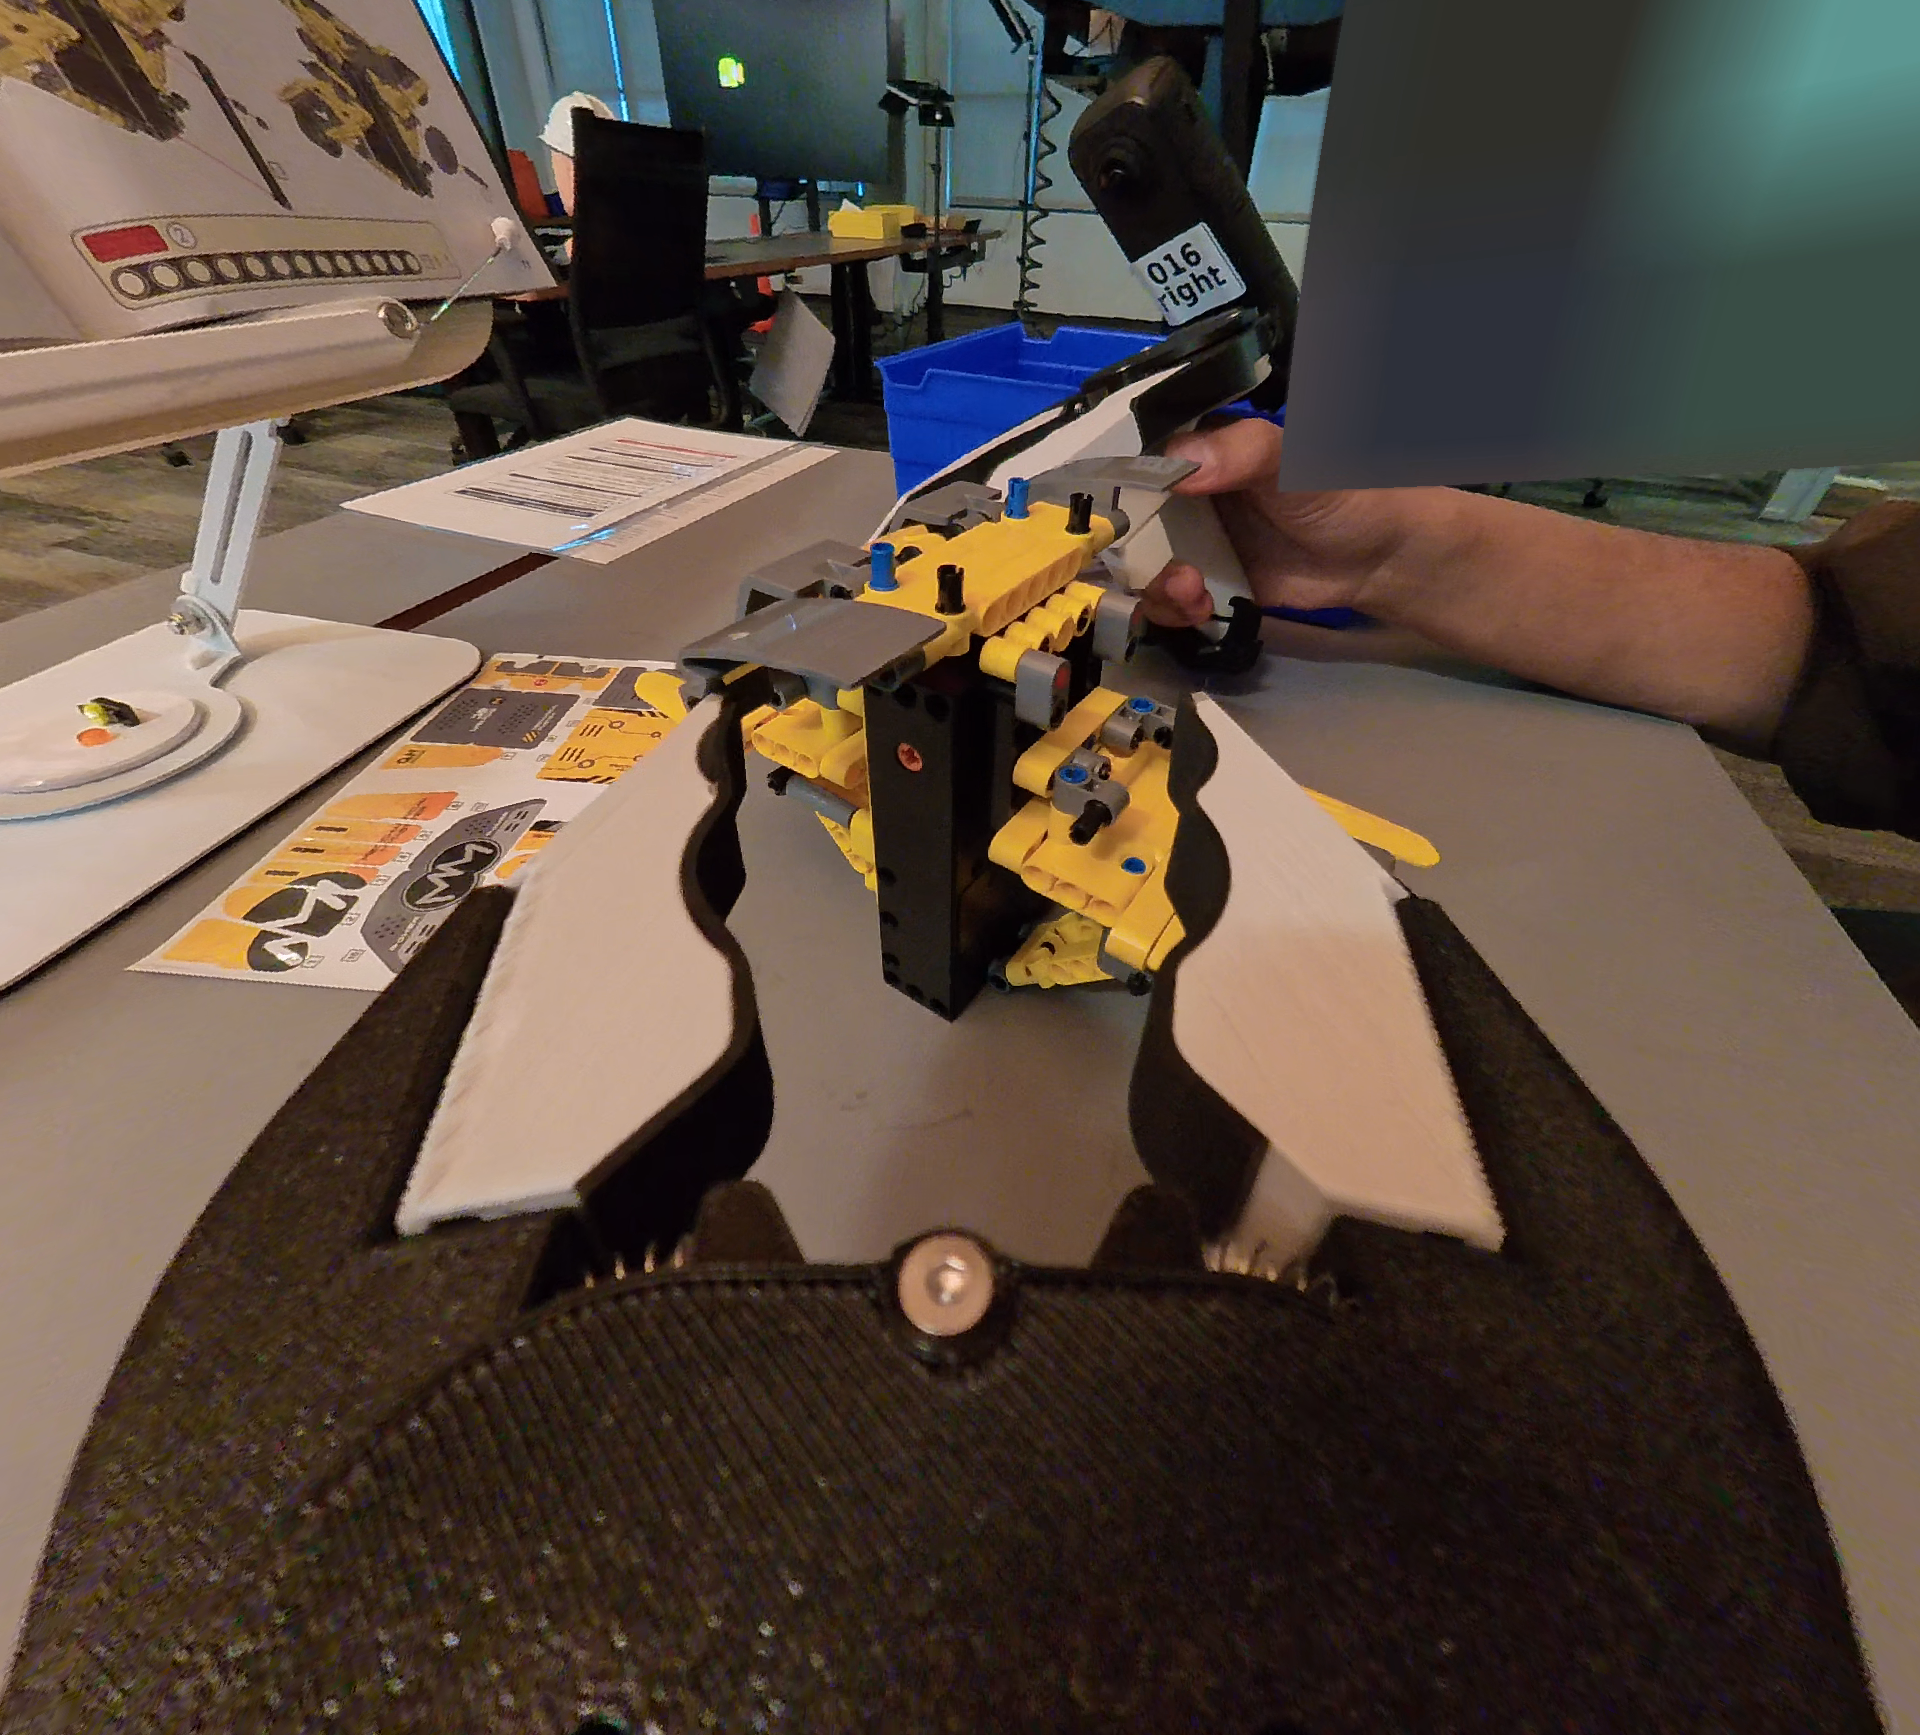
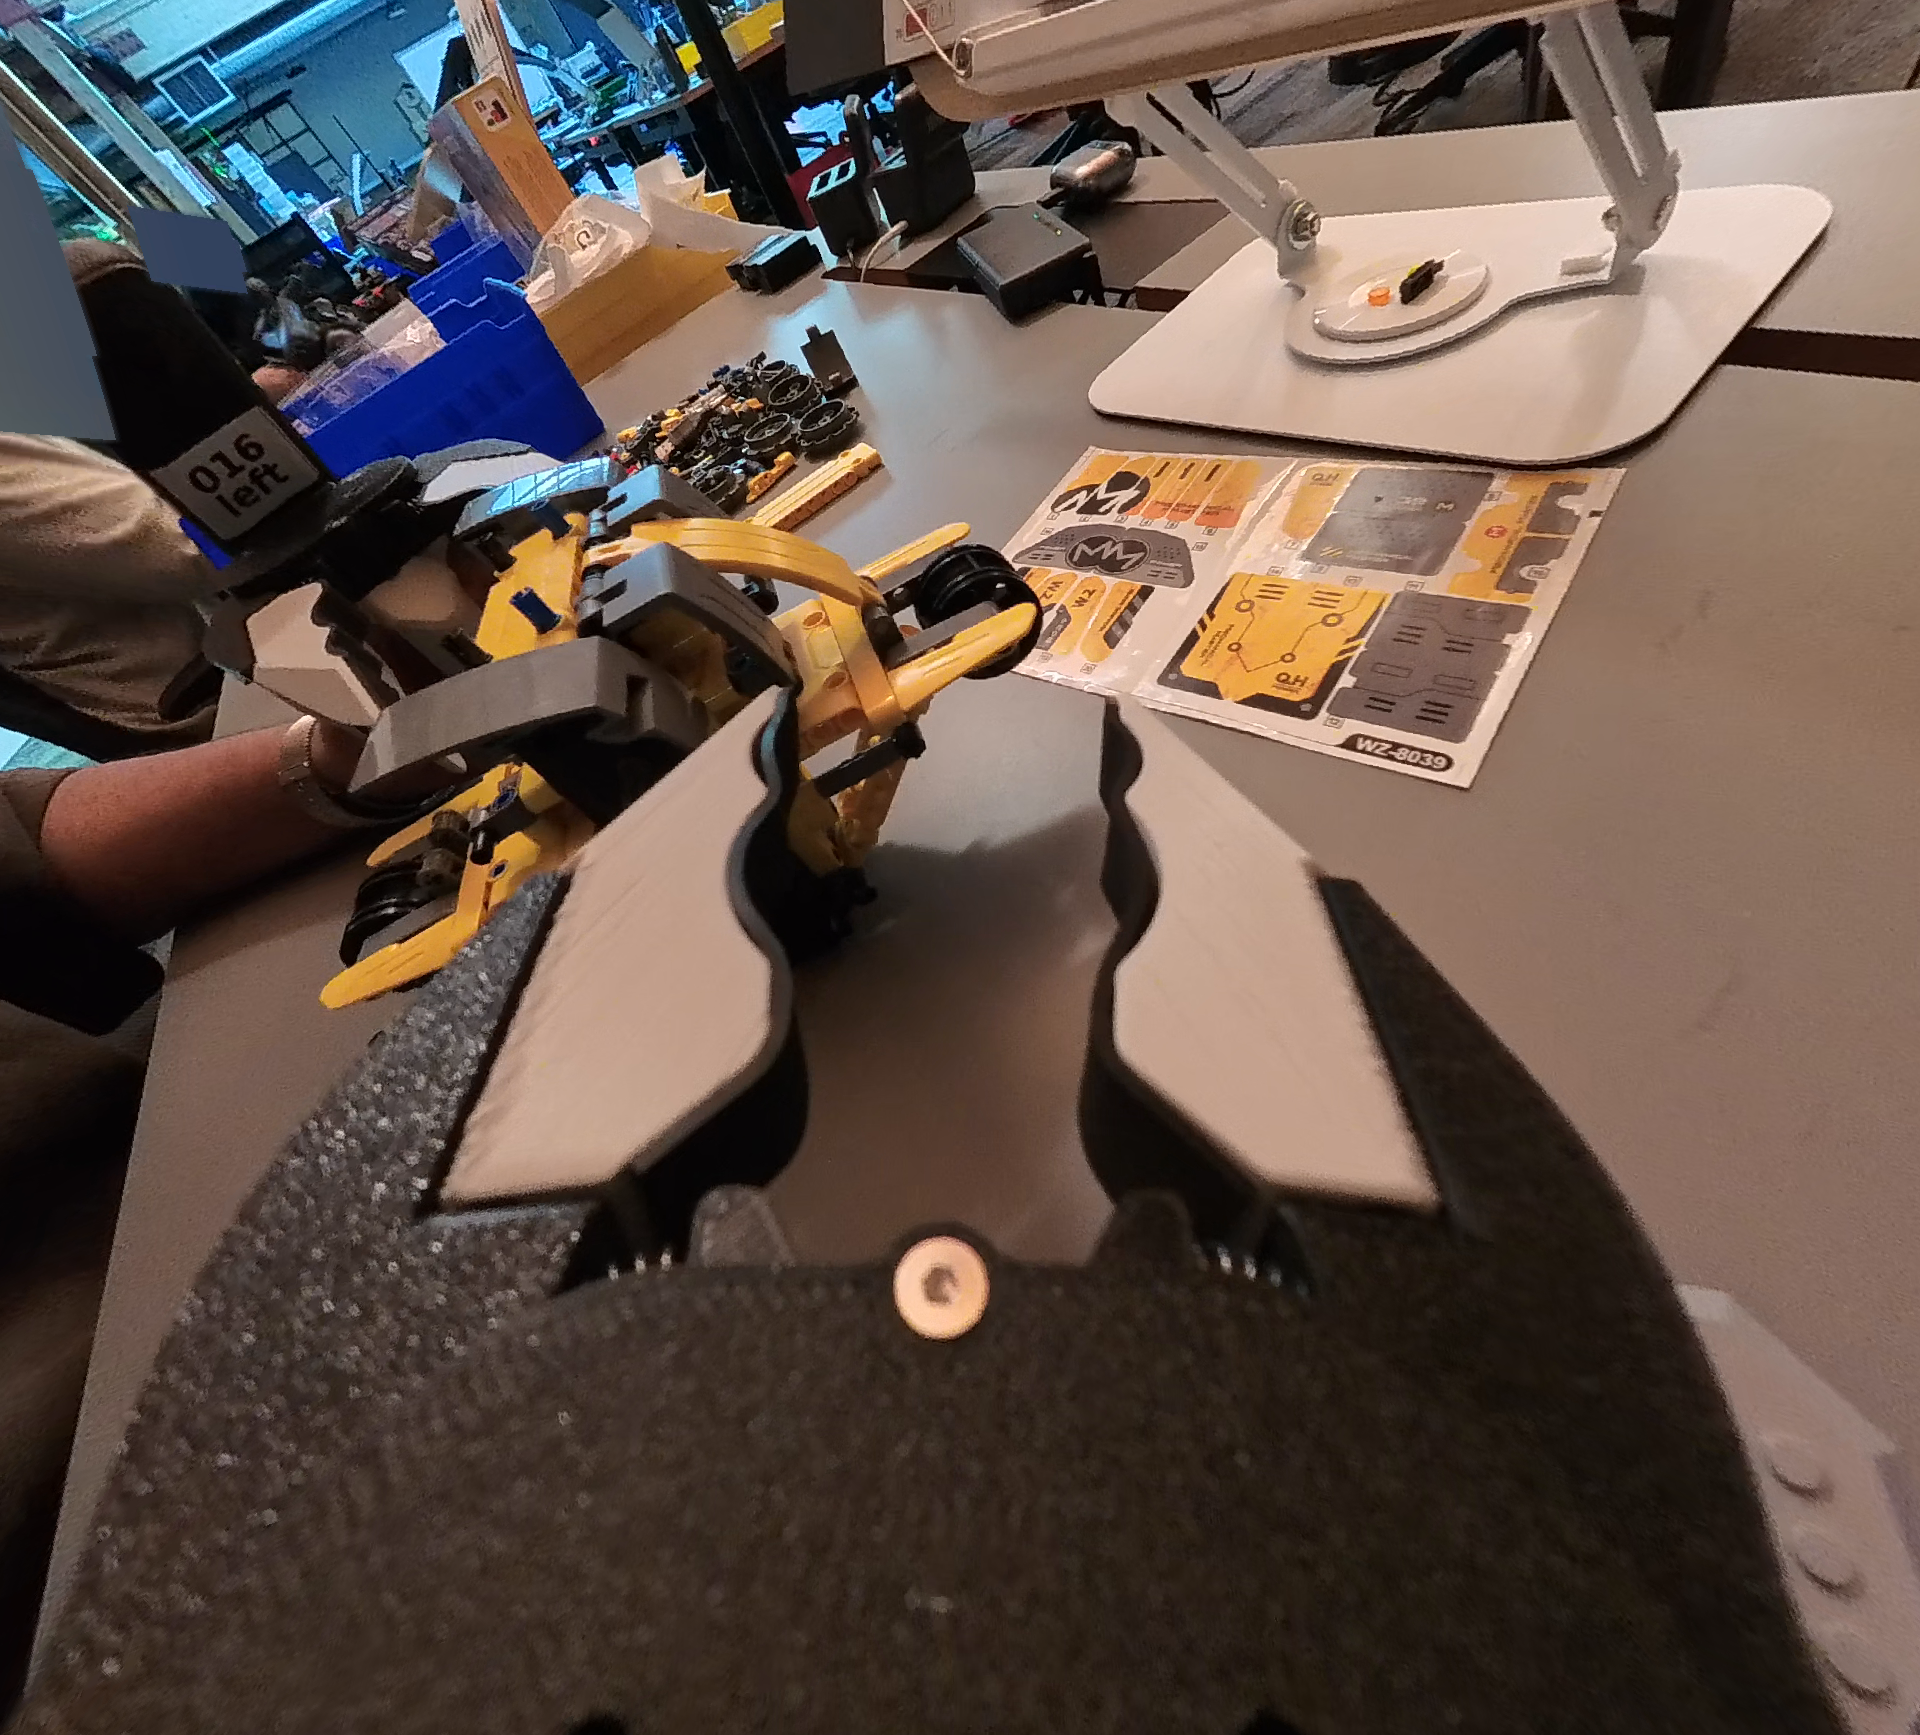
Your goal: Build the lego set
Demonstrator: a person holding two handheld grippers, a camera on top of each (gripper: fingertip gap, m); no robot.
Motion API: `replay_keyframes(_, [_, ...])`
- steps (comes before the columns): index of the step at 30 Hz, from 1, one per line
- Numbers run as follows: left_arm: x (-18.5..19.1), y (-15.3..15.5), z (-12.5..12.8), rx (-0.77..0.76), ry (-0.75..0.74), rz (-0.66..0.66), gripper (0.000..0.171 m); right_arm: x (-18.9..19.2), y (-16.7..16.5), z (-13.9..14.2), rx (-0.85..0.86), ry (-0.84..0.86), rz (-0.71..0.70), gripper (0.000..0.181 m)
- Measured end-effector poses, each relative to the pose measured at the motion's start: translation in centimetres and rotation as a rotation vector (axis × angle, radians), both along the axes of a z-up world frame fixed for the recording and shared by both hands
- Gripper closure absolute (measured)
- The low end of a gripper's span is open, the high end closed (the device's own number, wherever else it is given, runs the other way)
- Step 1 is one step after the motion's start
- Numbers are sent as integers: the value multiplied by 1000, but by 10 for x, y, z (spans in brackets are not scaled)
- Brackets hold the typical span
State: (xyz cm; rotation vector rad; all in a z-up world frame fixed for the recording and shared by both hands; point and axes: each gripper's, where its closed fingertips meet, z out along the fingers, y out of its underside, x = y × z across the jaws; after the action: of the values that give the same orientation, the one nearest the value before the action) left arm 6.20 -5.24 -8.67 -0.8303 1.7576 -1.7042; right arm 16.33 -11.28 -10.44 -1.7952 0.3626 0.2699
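Left gripper [image 1: 956,750]: jaws wide, flanking the yellow-and-black brick model [image 1: 966,750], contact unclear | right gripper [image 2: 940,750]: jaws wide, nothing between, model just to its left | model: standing on the grey table [image 2: 1662,750], sticker sheet [image 2: 1330,605] beside it, white book stand [image 2: 1455,335] behind.

Left hand-held gripper [image 1: 956,755] low and level, white fingers [image 1: 582,958] spread wide apart. Right hand-held gripper [image 2: 940,740] tilted downward, fingers [image 2: 1236,968] likewise parted. Right hand [image 1: 1278,542] wrapped around its grip, bare forearm [image 1: 1600,605] stretched out sideways.
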Motion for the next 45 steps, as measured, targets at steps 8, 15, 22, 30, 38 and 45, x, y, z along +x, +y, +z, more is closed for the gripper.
replay_keyframes(8, [1,0,-1,8,-2,8,93,0,0,-1,-2,-2,2,123])
replay_keyframes(15, [2,2,1,4,-11,20,90,-1,1,-1,-4,-4,6,122])
replay_keyframes(22, [2,3,1,3,-13,28,87,1,0,-1,-9,-10,-1,122])
replay_keyframes(30, [4,5,1,21,-28,49,79,3,-1,-1,-10,-20,-12,122])
replay_keyframes(38, [6,10,0,25,-22,59,72,7,-4,7,18,-26,-31,121])
replay_keyframes(45, [-6,46,18,46,-61,97,63,10,-8,18,23,-115,-73,121])
